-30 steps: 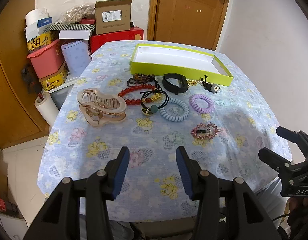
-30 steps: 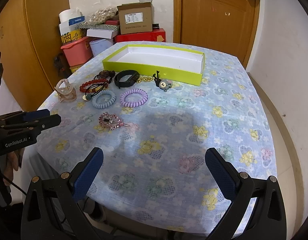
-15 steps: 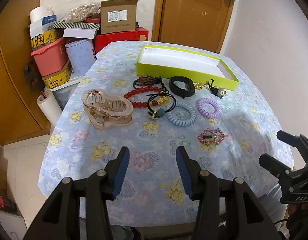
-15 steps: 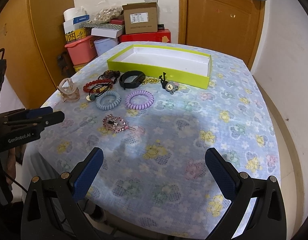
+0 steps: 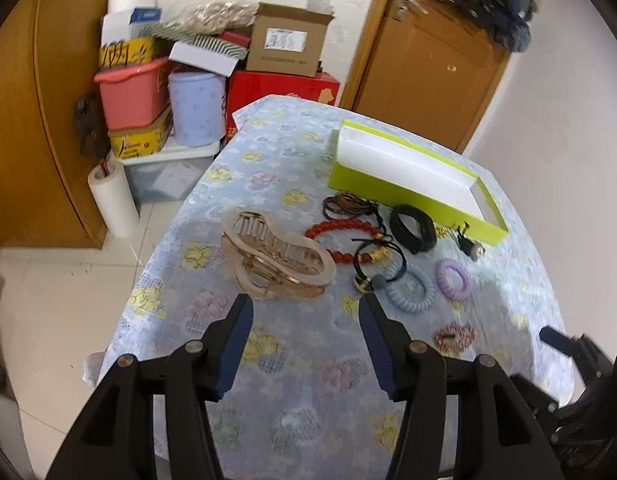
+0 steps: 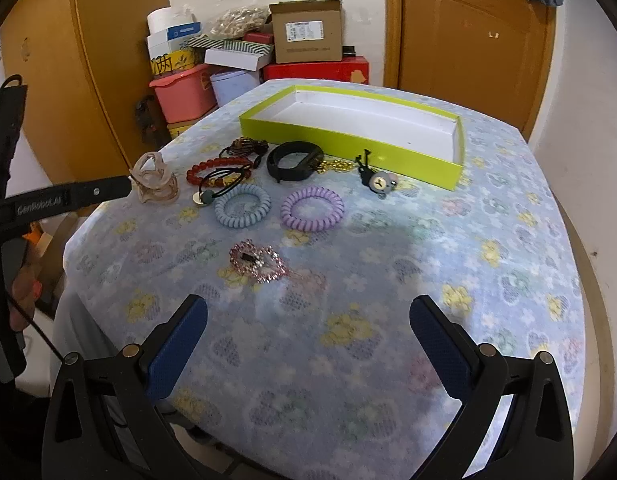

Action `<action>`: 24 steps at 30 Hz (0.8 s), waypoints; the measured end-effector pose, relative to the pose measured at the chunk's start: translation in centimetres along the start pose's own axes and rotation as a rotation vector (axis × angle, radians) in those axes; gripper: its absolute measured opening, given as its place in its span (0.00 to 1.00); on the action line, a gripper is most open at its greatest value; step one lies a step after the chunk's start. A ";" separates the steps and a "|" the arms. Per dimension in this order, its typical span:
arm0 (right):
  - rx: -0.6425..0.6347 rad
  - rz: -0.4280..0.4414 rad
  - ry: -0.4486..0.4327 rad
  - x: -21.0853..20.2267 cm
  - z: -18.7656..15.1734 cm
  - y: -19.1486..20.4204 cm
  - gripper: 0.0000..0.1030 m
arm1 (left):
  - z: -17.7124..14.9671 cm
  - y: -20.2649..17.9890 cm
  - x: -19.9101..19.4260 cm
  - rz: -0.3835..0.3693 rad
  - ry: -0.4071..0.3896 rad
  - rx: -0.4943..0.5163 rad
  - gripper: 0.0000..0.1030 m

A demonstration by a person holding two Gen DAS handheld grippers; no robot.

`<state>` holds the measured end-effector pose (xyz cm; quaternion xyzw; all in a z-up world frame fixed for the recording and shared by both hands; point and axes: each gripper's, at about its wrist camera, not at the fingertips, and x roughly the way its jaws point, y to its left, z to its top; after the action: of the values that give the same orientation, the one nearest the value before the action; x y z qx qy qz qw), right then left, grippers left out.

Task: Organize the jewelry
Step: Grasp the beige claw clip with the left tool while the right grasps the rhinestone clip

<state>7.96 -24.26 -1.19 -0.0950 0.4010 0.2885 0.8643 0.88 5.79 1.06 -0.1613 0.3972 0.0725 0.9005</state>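
Observation:
A lime-green tray (image 5: 392, 188) (image 6: 340, 138) with a white inside stands empty at the table's far side. In front of it lie a clear hair claw (image 5: 276, 258) (image 6: 154, 180), a red bead bracelet (image 5: 342, 228) (image 6: 212, 168), a black band (image 5: 412, 228) (image 6: 294, 160), a blue coil tie (image 5: 410, 290) (image 6: 242, 204), a purple coil tie (image 5: 454, 278) (image 6: 312, 208) and a pink rhinestone clip (image 5: 454, 336) (image 6: 258, 260). My left gripper (image 5: 304, 320) is open and empty, just short of the hair claw. My right gripper (image 6: 308, 328) is wide open and empty, near the pink clip.
The table (image 6: 488, 240) wears a flowered blue cloth. Boxes, a pink bin (image 5: 130, 94) and a paper roll (image 5: 112, 196) crowd the floor at the far left. A wooden door (image 6: 468, 28) stands behind. A small charm on a cord (image 6: 378, 182) lies by the tray.
My left gripper has moved forward and left toward the hair claw, its jaws a little wider. My right gripper has moved forward toward the pink clip.

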 end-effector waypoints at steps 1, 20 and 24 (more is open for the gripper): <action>-0.002 0.001 0.001 0.1 0.1 0.1 0.98 | 0.2 0.2 0.2 -0.008 0.005 -0.016 0.56; -0.027 0.047 0.017 3.1 1.4 0.1 0.93 | 3.3 -0.3 5.9 0.030 0.058 -0.022 0.57; -0.047 0.061 0.015 3.7 1.5 0.3 0.92 | 4.0 -0.2 7.1 0.041 0.064 0.004 0.58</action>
<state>10.64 -21.81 -2.91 -0.1051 0.4032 0.3231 0.8497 8.44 6.98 -1.60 -0.1534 0.4293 0.0847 0.8860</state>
